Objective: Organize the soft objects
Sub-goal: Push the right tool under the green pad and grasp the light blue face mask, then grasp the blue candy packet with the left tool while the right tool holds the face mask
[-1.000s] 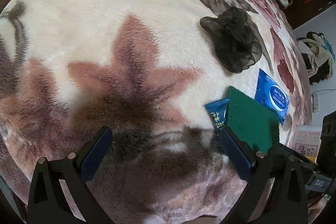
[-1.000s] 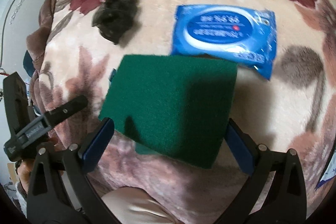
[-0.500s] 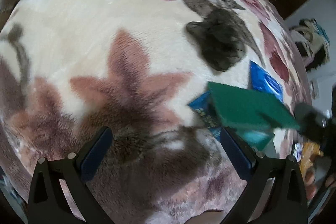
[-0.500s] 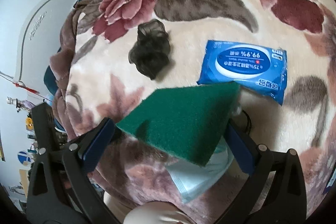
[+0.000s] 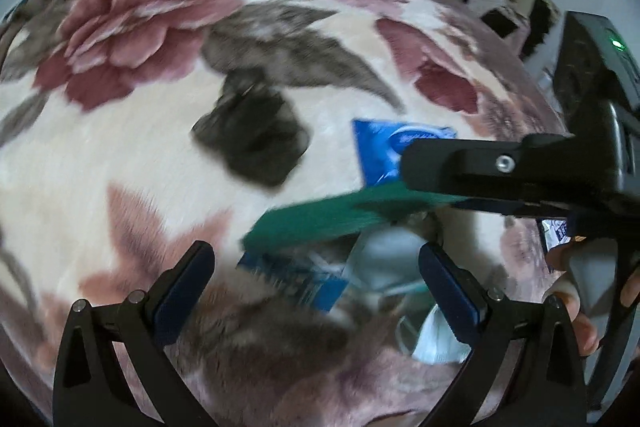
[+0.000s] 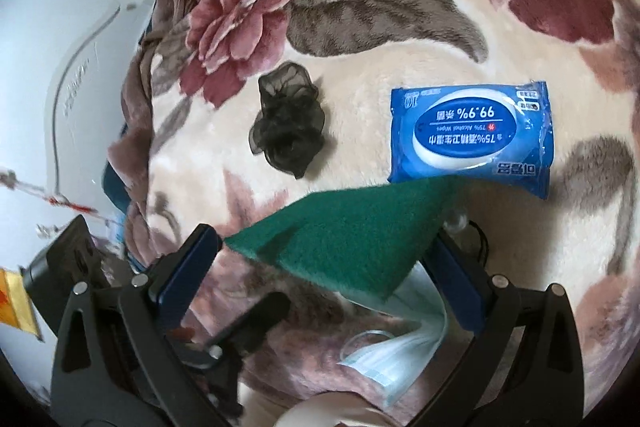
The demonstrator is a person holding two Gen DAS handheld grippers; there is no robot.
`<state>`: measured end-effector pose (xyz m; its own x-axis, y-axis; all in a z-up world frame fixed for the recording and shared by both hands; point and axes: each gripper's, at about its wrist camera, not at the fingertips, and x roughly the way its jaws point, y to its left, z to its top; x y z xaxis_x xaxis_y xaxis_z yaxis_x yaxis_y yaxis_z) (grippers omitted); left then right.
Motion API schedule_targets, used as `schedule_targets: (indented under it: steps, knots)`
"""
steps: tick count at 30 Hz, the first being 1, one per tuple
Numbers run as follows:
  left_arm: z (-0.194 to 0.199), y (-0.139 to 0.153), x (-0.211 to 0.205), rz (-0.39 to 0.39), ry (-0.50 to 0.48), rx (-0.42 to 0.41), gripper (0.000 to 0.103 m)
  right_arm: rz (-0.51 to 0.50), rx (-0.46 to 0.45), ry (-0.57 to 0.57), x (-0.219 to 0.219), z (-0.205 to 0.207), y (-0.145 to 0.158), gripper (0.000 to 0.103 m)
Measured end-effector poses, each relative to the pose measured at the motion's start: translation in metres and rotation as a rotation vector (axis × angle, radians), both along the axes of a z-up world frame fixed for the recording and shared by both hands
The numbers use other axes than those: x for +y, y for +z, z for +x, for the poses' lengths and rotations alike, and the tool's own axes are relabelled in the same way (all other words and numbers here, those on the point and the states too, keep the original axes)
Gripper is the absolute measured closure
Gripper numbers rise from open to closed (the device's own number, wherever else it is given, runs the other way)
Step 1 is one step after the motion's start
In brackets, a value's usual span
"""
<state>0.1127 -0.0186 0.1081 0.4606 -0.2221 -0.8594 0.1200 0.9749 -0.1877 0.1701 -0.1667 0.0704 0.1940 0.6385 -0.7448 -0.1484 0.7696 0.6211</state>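
Up comes the green scouring pad (image 6: 348,239), lifted off the floral blanket (image 6: 400,39) where it lay flat 1 second back, and now it hangs tilted with a blue face mask (image 6: 400,355) showing beneath it. In the left wrist view the right gripper (image 5: 472,203) reaches in from the side with its 2 fingers pinched narrow onto the pad's edge, so the pad is airborne. In the right wrist view the pad (image 5: 320,219) spans the gap between the blue pads of that gripper, clamped at the right-hand finger.

Taking the scouring pad as the landmark: the blue alcohol wipes pack (image 6: 472,135) lies just beyond its far corner, flat on the blanket. The black sheer scrunchie (image 6: 288,123) sits beyond and to the left of it, well apart from the wipes. Directly under the pad is the face mask, and the left wrist view shows a small blue packet (image 5: 304,283) there too, blurred, so I cannot read what it is.

The left gripper (image 5: 316,291) hovers spread wide over the blanket near the pad, holding nothing.

Progress? Early, I would judge. Only 1 item is in hand and no bin or sorted pile is visible. The scrunchie, wipes, mask and packet all look unsorted.
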Motion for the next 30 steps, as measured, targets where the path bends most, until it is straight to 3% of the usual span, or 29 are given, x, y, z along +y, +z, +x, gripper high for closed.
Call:
schedule_targets:
  steps: [5,10,15,20,24,30]
  knots:
    - [0.016,0.008,-0.015,-0.004,-0.087,-0.047,0.001,0.072,0.037,-0.056,-0.014,0.009,-0.001,0.000]
    - [0.031,0.001,-0.026,-0.006,-0.162,-0.018,0.001,0.113,0.053,-0.079,-0.024,0.012,-0.004,0.000]
    - [0.036,-0.003,-0.031,0.049,-0.184,-0.019,0.001,0.133,0.073,-0.093,-0.030,0.015,-0.012,0.000]
    - [0.035,-0.007,-0.024,0.022,-0.150,-0.014,0.001,0.125,0.081,-0.114,-0.040,0.012,-0.020,0.000]
    - [0.034,-0.008,-0.018,0.007,-0.118,-0.016,0.001,0.057,0.040,-0.117,-0.047,0.009,-0.021,0.000]
    - [0.045,-0.011,0.001,-0.004,0.030,-0.012,0.001,-0.023,-0.011,-0.095,-0.052,0.006,-0.021,0.000]
